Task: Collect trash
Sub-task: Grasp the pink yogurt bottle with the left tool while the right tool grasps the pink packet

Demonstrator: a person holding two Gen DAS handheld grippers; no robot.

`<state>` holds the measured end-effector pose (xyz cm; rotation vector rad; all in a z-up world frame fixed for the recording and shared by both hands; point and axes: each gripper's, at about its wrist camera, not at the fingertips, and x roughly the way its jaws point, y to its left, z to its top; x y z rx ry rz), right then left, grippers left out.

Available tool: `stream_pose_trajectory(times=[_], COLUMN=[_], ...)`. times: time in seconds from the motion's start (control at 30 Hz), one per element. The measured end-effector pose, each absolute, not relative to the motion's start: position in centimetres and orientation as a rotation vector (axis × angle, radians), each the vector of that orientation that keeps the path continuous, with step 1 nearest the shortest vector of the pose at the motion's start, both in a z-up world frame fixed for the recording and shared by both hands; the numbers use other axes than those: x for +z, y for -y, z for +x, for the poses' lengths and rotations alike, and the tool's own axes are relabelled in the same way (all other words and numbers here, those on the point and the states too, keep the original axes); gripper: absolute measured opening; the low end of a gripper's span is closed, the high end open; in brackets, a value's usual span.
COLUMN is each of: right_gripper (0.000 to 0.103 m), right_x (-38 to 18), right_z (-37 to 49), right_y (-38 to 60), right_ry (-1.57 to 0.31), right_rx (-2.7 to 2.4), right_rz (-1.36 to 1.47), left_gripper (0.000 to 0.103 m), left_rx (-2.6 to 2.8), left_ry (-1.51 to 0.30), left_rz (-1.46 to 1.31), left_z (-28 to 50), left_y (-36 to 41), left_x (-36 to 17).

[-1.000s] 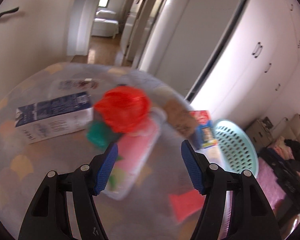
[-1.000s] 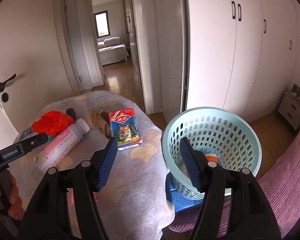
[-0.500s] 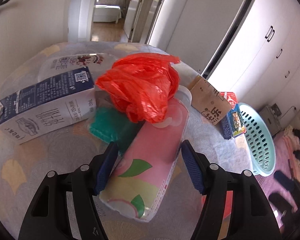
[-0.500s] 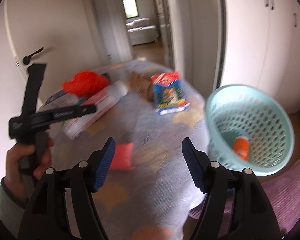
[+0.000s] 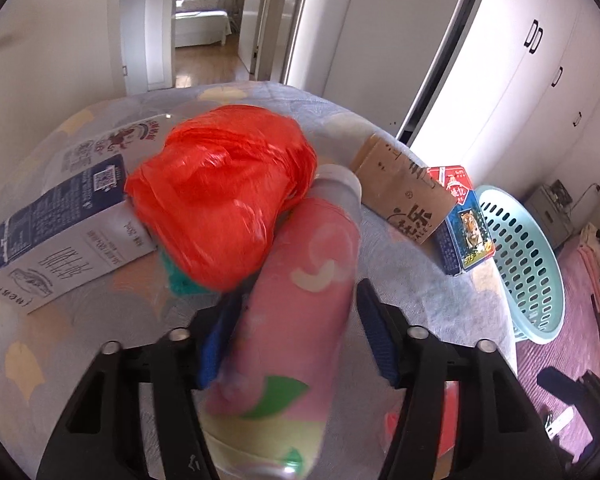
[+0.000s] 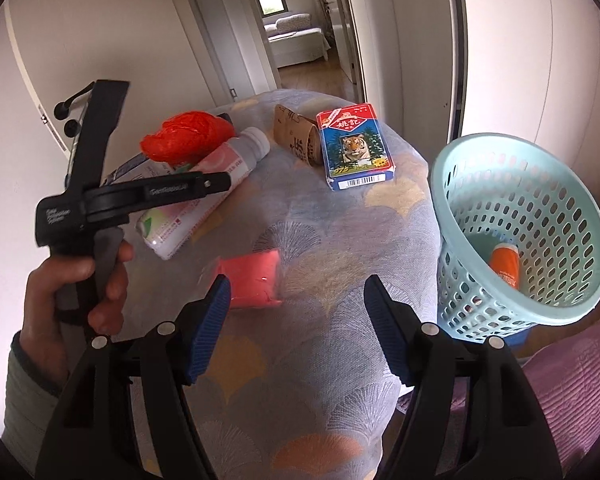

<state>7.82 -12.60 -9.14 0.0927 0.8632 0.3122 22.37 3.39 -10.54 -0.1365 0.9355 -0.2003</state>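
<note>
Now nearer, pink bottle (image 5: pixel 300 312) between released left gripper (image 5: pixel 296 332) fingers; right gripper (image 6: pixel 298 320) released.

Right gripper (image 6: pixel 296 312) open above a red packet (image 6: pixel 252 278) on the table (image 6: pixel 320 360); basket (image 6: pixel 520 232) holds an orange bottle (image 6: pixel 505 265)

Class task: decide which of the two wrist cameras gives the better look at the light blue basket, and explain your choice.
The right wrist view. There the basket shows nearly whole, tilted so its inside is visible, with an orange container at the bottom. In the left wrist view the basket sits at the picture's right side, seen side-on beyond the table edge, and its contents are hidden.
</note>
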Motion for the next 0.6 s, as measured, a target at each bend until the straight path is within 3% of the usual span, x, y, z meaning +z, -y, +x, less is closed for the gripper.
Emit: stream_pose_trajectory(times=[0.27, 0.4, 0.6], right_gripper=[0.065, 0.055, 0.055], right_x=[-10.9, -12.4, -12.9], right_z=[7.1, 7.4, 8.5], right_y=[10.1, 9.2, 8.4], right_ry=[-0.916, -0.965, -0.981], right_rx=[0.388, 0.427, 0.431], right_rz=[0.056, 0.083, 0.121], left_gripper=[0.048, 0.047, 0.047], left_rx=[-0.231, -0.232, -0.289], left_ry=[-0.908, -0.878, -0.852], left_rz=[-0.204, -0.218, -0.268], left_z=[18.9, 16.2, 13.0], left_y=[-4.3, -5.4, -6.6], left_x=[-10.0, -9.3, -8.5])
